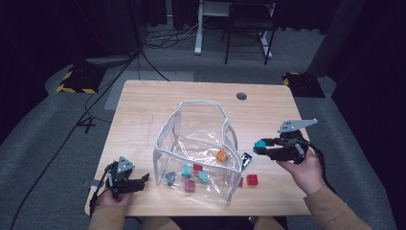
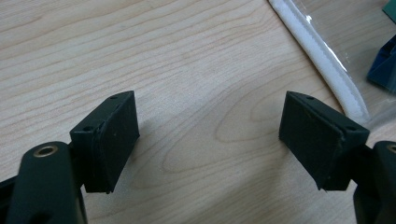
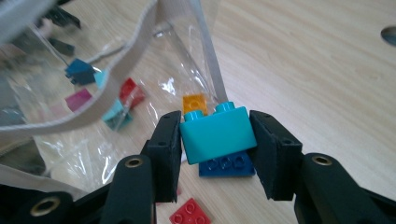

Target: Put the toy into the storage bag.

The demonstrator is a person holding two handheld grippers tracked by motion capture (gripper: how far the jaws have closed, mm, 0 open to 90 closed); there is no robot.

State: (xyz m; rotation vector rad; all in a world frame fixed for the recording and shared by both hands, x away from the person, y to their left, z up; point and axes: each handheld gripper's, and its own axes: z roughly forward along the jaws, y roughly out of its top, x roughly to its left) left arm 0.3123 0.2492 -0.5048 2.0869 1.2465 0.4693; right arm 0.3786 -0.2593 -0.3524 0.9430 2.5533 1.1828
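- Right now the right gripper [image 3: 215, 140] clamps a teal building brick [image 3: 218, 133] squarely between its two black pads, studs facing up; the high view shows the same brick [image 1: 260, 143] raised off the wooden table [image 1: 143, 110], right of the bag.
- Crucially, the clear zip bag [image 1: 196, 148] lies to the left of the held brick, its white-edged mouth [image 1: 201, 103] propped open and facing upward, so the brick likely needs to travel leftward, over the near right rim, and then down.
- Seen along the jaws, the brick's long axis runs across from pad to pad, roughly level, and the bag's white trim [image 3: 208, 51] stands just beyond it.
- Clearly the right hand [image 1: 306, 170] is the nearer one to the bag's right wall; the left gripper [image 2: 210, 135] rests low on the table at the bag's left front corner with its jaws spread wide and nothing between them.
- As for looks, the brick is glossy teal plastic, a short two-stud block with rounded edges.
- Inside the bag sit an orange brick [image 1: 220, 155], teal pieces and red ones; a dark blue brick [image 3: 227, 166] and a red brick [image 1: 252, 179] lie outside on the table under the raised gripper.
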